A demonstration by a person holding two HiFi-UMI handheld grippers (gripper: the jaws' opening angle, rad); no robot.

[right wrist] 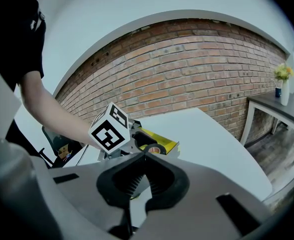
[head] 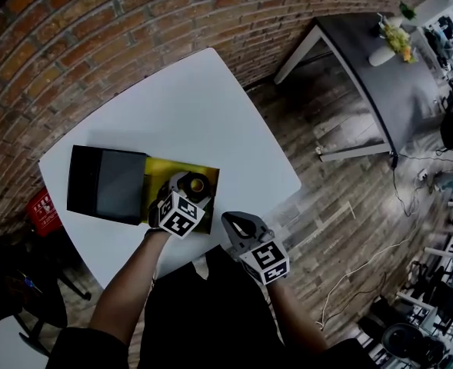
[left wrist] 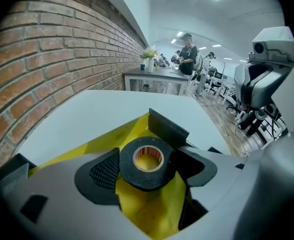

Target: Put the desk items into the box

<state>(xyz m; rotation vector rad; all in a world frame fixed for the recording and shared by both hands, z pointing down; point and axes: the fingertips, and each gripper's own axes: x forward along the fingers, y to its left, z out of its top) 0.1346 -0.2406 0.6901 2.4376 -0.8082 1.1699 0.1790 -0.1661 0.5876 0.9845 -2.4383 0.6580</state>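
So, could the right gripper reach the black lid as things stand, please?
Probably not directly: the lid lies beyond the box, and the left gripper, holding the tape roll, stands between it and the right gripper.

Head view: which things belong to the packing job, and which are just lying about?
Job: tape roll, held in the left gripper over the yellow-lined box; black lid; white table.
Lying about: grey side table with flowers; floor cables; red item on the floor; right gripper, shut and empty.
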